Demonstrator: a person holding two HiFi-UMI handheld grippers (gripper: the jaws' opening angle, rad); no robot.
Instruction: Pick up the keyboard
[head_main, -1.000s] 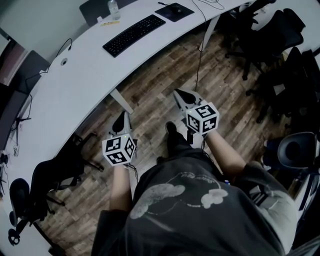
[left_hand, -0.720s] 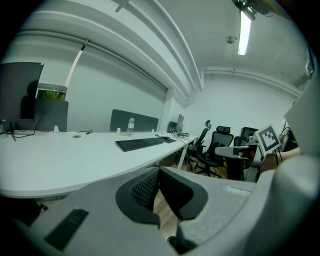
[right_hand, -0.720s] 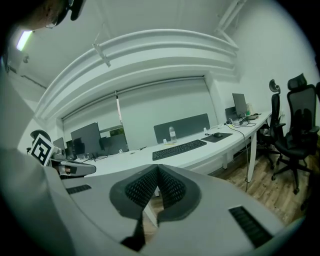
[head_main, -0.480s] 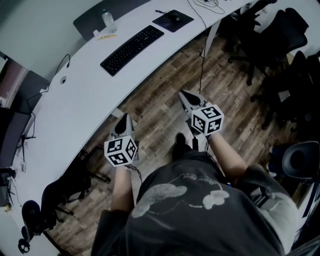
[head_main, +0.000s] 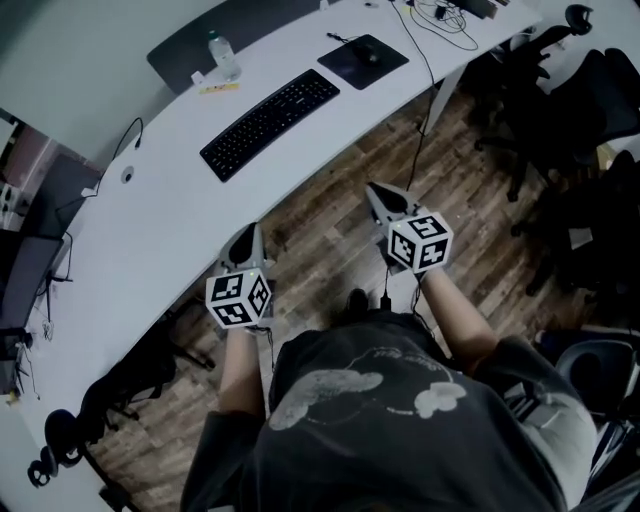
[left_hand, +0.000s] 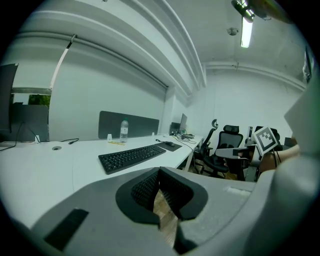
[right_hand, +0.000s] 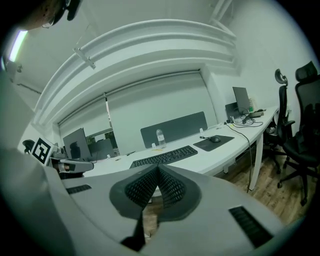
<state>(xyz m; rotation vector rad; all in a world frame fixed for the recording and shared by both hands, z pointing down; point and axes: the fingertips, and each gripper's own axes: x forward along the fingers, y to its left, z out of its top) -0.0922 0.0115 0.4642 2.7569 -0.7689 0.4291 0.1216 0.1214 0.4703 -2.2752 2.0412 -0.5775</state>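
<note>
Fingers (left_hand: 145, 189) clenched on nothing at both your left gripper (head_main: 247, 235) and right gripper (head_main: 377, 193), you are holding them short of the white surface (head_main: 150, 230) where the keyboard (head_main: 270, 123) is lying, likely waiting to get nearer.

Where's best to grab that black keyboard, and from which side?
Probably by its short ends, left gripper on one, right gripper on the other, coming over the near edge of the desk. The keyboard lies flat, long and thin, with bare desk past both ends; one mid-length grip might tip it.
</note>
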